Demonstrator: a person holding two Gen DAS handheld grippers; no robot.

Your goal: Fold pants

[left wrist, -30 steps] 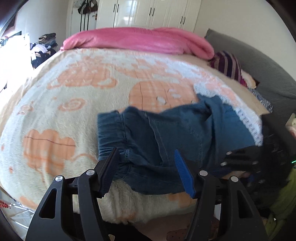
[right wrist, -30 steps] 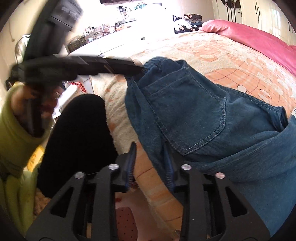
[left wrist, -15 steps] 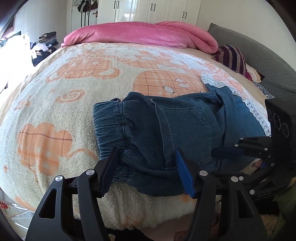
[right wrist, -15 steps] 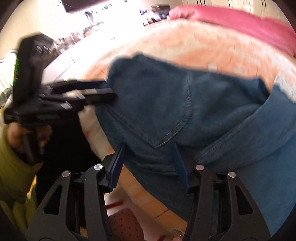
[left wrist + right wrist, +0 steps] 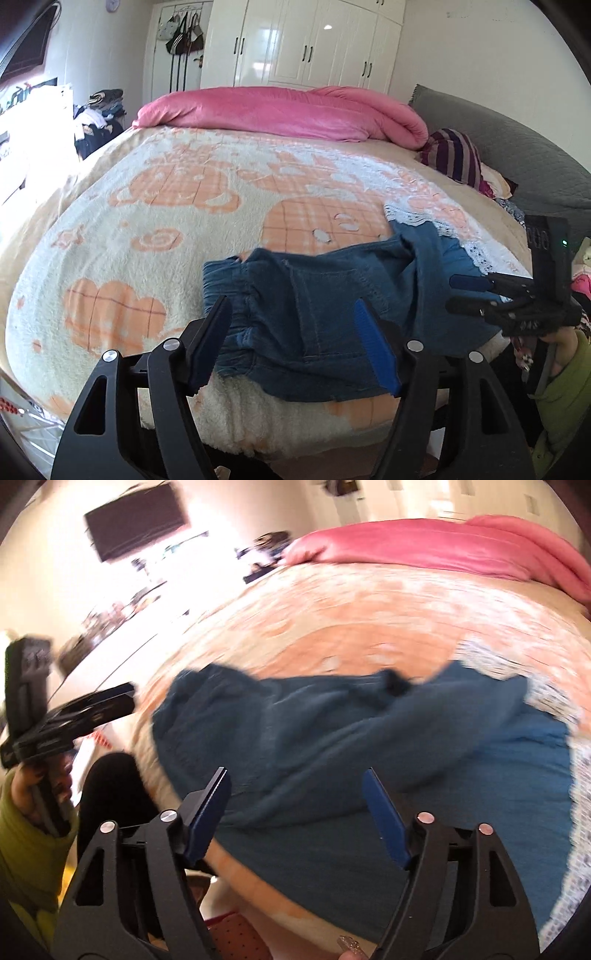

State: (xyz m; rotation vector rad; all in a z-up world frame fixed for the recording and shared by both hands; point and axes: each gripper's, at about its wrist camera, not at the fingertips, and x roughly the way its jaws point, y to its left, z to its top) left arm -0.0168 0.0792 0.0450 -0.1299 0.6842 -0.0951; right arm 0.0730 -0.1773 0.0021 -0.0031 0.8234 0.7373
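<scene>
Pants (image 5: 325, 314) beyond open left gripper (image 5: 295, 350)

Folded denim pants (image 5: 325, 310) lie on the blanket (image 5: 155, 236), left hand-held gripper (image 5: 295, 347) spread above them.

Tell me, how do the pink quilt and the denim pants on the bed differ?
The pink quilt lies bunched along the bed's far end; the denim pants lie folded at the near edge. The quilt is plain pink and puffy, the pants dark blue, flat, seamed. Both rest on the orange-patterned blanket.
</scene>
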